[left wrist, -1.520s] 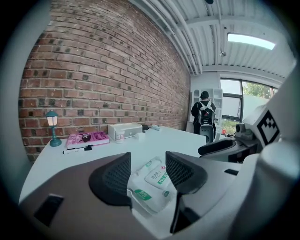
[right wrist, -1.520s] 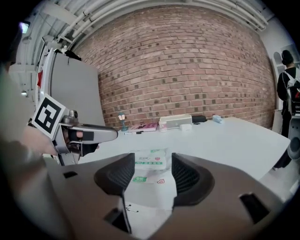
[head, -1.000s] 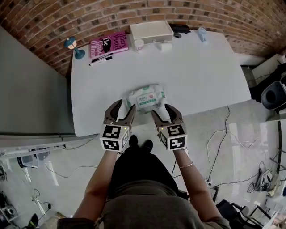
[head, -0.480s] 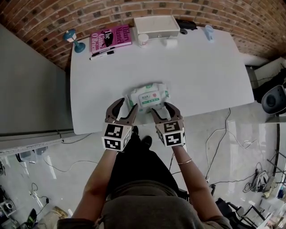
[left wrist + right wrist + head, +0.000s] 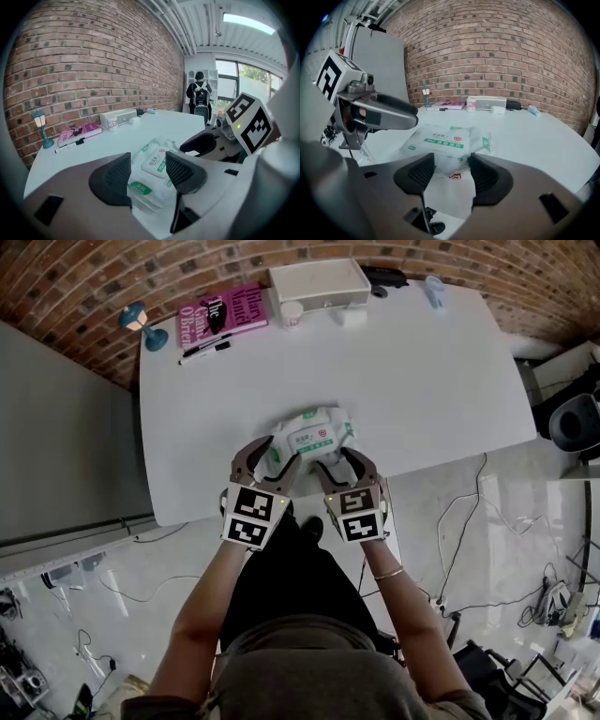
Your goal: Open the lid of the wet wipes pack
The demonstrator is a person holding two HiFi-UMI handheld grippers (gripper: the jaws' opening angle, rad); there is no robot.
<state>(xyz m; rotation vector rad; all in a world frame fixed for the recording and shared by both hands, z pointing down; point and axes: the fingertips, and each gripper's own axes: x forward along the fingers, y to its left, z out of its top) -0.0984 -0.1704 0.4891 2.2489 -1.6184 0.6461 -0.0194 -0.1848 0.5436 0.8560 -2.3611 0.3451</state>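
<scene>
Soft plastic film is what you are dealing with: the wet wipes pack (image 5: 307,435) lies flat near the front edge of the white counter (image 5: 403,362), and it looks pillowy, light and likely to slide or crumple if you pinch it carelessly.

On the left, your left hand-held gripper (image 5: 267,457) is released, with its jaws spread. In the left gripper view they straddle the near-left end of the pack without visibly pressing it. That end is probably the best place to pin the pack down: clamp the sealed film edge, not the padded middle, so the wipes do not bulge.

In the middle, the lid (image 5: 154,161) is the pale rectangular flap with green print on the top face. It looks stiffer than the film around it and lies closed. Take it by its free edge; I cannot tell from here which side lifts.

On the right, your right hand-held gripper (image 5: 342,463) is also released, jaws apart, with the pack's near-right corner just ahead of them. The film looks glossy, so expect slip; a shallow, low pinch under the flap's lip should work better than a grab from above.
</scene>
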